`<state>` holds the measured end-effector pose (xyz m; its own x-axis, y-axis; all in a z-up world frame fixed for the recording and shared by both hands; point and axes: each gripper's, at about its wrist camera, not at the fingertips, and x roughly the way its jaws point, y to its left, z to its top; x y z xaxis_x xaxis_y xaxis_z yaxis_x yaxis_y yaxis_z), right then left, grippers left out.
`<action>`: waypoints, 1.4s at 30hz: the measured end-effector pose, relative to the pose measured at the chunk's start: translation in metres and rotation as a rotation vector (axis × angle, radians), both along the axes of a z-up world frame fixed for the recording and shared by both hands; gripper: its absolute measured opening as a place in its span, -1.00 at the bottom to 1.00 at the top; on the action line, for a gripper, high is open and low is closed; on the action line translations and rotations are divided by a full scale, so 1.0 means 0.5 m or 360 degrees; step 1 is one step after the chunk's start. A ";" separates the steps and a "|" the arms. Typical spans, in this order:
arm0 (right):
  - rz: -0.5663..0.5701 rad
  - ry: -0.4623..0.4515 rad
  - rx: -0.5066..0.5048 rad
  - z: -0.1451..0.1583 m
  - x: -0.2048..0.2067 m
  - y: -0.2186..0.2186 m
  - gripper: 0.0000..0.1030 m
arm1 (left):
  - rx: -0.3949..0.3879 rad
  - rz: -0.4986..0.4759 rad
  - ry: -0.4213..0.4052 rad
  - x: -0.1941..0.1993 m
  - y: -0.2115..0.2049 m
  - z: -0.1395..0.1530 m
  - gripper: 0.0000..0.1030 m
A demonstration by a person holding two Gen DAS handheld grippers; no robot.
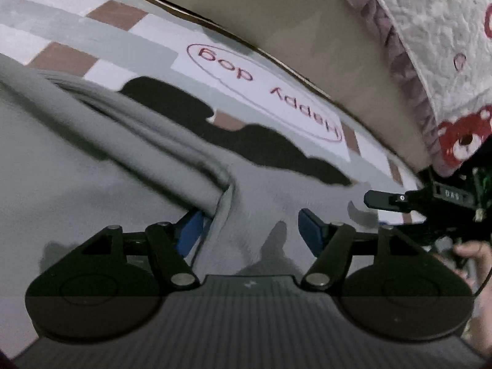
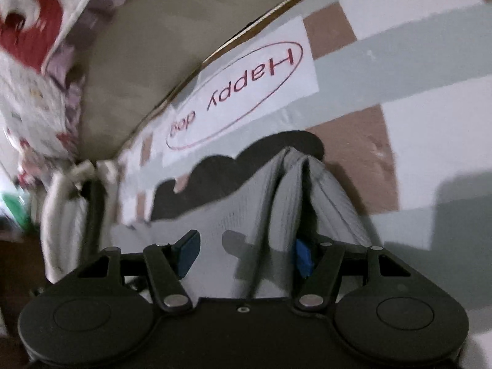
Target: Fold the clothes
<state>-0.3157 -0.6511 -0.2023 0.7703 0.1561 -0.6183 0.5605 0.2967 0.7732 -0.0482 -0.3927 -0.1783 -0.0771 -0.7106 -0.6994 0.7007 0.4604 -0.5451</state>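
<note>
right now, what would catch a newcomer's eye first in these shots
Probably the red "Happy dog" oval printed on the checked sheet, lying just beyond the grey garment. Next, that garment itself, bunched into raised folds between the open right claw, and the red bear quilt hanging at the bed's edge.

The grey garment (image 1: 92,160) is soft, matt cloth with a fine ribbed knit and a thick rolled hem. Under it lies a checked mat (image 1: 101,40) of smooth, matt fabric in grey, white and brown, printed with red lettering. The quilt (image 1: 436,30) beside it looks puffy and stitched, with a ruffled cloth border. The left claw (image 1: 250,230) is matt black plastic with shiny metal rivets and blue rubbery pads (image 1: 310,230); the right claw (image 2: 246,252) looks the same.
</note>
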 end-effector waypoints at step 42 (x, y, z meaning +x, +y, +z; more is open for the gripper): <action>0.0239 0.0442 -0.0611 0.075 0.017 0.241 -0.85 | 0.0151 0.0075 -0.0446 -0.133 0.059 0.044 -0.74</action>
